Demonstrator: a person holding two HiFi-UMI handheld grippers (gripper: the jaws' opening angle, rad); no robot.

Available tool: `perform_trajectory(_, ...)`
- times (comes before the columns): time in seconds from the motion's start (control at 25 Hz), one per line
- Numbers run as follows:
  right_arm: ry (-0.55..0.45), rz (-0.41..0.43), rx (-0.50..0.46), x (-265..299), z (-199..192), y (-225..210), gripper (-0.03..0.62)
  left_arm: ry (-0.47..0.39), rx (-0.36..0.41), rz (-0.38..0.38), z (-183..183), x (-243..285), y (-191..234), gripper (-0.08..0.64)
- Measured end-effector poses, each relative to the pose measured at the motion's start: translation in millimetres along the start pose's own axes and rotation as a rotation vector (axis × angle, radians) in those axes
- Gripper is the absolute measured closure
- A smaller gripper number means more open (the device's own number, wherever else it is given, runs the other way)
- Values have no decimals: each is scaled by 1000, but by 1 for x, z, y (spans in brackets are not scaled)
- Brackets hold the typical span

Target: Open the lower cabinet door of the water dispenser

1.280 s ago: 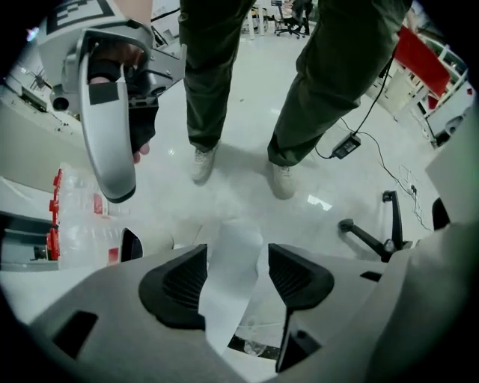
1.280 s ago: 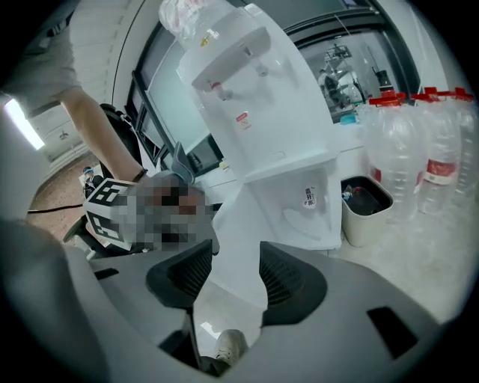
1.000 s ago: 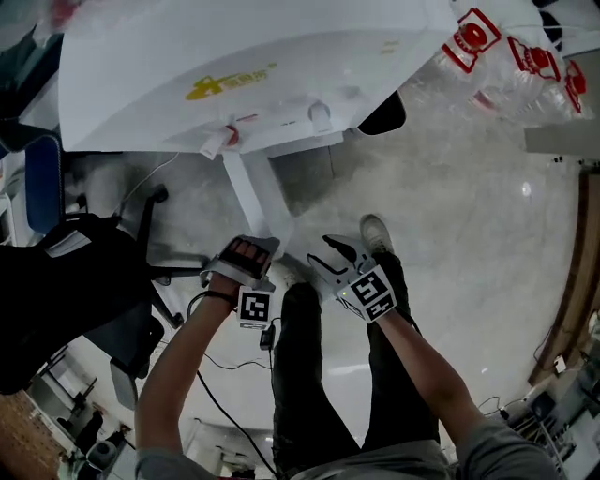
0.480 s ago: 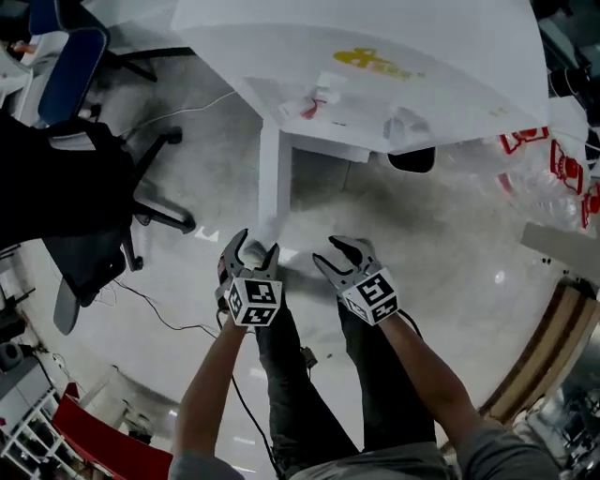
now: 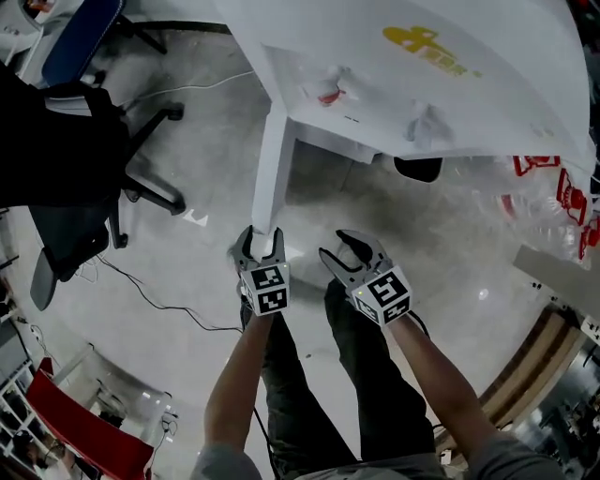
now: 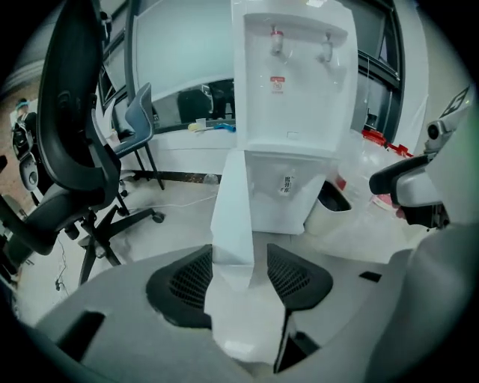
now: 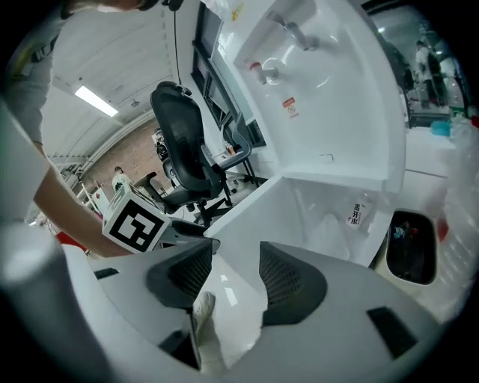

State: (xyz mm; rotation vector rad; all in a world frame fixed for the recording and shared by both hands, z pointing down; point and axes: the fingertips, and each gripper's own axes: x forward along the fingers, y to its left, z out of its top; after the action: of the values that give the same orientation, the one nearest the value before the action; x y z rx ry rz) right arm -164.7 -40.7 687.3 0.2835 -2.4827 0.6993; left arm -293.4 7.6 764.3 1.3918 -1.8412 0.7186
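Note:
The white water dispenser (image 5: 422, 84) stands ahead, and its lower cabinet door (image 5: 272, 159) is swung open toward me. My left gripper (image 5: 260, 246) points down at the door's free lower corner. In the left gripper view the door (image 6: 233, 209) stands edge-on between the pads of the left gripper (image 6: 239, 273), with a gap at the right pad. Its jaws have just been closing with the door's edge between them. My right gripper (image 5: 352, 246) hangs open beside it with nothing between its jaws. The right gripper view shows the right gripper (image 7: 236, 273) facing the open, pale cabinet interior (image 7: 329, 217).
A black office chair (image 5: 66, 159) stands at the left, with a blue chair (image 5: 80, 28) behind it. A cable (image 5: 159, 300) crosses the floor. A black bin (image 5: 419, 169) and water bottles with red labels (image 5: 562, 197) sit right of the dispenser. The person's legs are below the grippers.
The left gripper has rolled upright and come onto the door's lower corner, jaws astride its edge. The right gripper has stayed in place. The head view has shifted.

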Motion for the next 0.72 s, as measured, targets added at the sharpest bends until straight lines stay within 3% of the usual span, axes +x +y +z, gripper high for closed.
perform_trajectory(0.08, -4, -10, 11, 1, 0, -4, 388, -3, -6, 24, 1, 3, 3, 381)
perform_trajectory(0.36, -10, -40, 51, 5, -1, 1, 388, 24, 24, -5, 1, 3, 14, 385)
perform_trajectory(0.72, -31, -101, 122, 34, 3, 23, 388, 49, 160, -84, 6, 8, 54, 387)
